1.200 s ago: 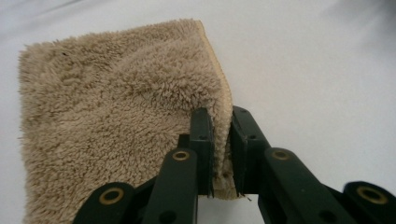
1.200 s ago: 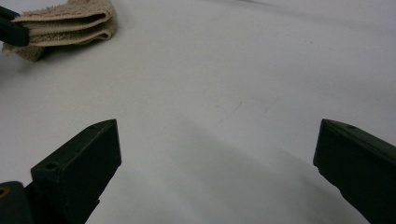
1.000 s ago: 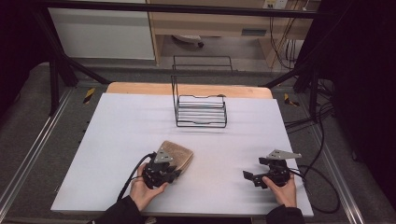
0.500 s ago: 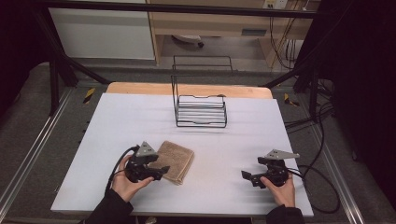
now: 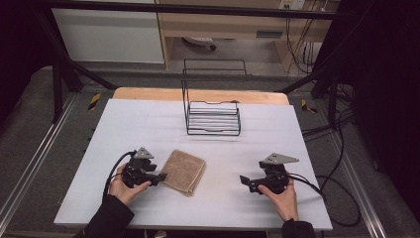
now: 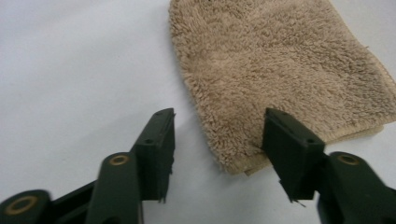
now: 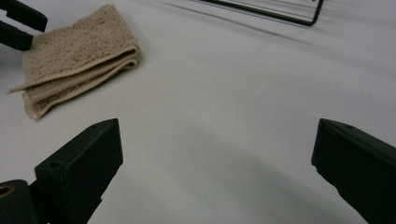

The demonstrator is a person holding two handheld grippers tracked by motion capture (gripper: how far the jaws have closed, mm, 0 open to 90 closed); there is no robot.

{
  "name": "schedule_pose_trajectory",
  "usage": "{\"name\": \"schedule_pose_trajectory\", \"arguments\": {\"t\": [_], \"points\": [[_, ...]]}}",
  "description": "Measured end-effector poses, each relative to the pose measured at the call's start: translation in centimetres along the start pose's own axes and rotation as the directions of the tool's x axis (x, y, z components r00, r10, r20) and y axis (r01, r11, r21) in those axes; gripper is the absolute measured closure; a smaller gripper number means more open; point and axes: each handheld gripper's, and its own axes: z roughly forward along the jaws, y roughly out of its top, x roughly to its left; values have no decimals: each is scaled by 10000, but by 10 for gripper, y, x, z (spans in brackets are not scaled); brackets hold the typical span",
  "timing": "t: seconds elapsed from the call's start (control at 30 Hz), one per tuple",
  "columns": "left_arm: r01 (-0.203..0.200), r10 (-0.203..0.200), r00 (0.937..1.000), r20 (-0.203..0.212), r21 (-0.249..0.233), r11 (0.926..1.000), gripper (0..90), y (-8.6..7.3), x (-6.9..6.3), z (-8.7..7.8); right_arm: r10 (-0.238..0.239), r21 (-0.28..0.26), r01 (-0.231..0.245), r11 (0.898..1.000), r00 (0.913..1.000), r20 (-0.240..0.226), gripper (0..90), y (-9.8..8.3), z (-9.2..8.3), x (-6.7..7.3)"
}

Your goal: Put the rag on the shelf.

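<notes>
Nearest us, our left gripper (image 5: 159,177) lies low on the white table (image 5: 148,124), its tip at the near left edge of the towel (image 5: 184,171). In the left gripper view our jaws stand about half apart and have just been closing a little; one jaw sits over bare table just left of the towel (image 6: 275,79), the other is over the towel's near corner, and the pads do not press on the cloth, so we hold nothing. Our right gripper (image 5: 246,181) rests on the table well to the right, pointing left toward the towel; in the right gripper view its jaws stand wide apart with bare table between them and nothing gripped. The towel (image 7: 74,51) is tan, folded in layers, flat on the near half of the table, left of centre; its folded edges face our right gripper. Between the towel and our right gripper the table is open, and there is free room on both flanks out to the table's side edges. Farther off, a black wire rack (image 5: 213,106) stands near the far edge, well apart from the towel, with bare table in between.
</notes>
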Motion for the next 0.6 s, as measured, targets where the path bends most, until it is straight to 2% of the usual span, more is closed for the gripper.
{"name": "schedule_pose_trajectory", "arguments": {"t": [0.1, 0.17, 0.37, 0.5, 0.6], "points": [[93, -94, 9999, 56, 79, 9999, 498, -2, 3, 2, -8, 12, 8, 10000, 9998, 176, 53, 10, 13, 12], [257, -257, 9995, 194, 41, 9997, 539, -4, 3, 3, 2, 20, -3, 10000, 10000, 96, 74, 18, 22, 20], [233, -234, 9993, 283, 54, 9997, 666, -7, -1, 5, -20, 289, 26, 9996, 9997, -230, 157, 37, 56, 45], [264, -267, 9990, 361, 91, 9996, 711, -7, -2, 5, -113, 455, 126, 9989, 9995, -294, 236, 45, 78, 56], [314, -318, 9989, 339, 100, 9995, 742, -7, -3, 6, 59, 502, -45, 9987, 9996, -267, 300, 50, 92, 63]]}}
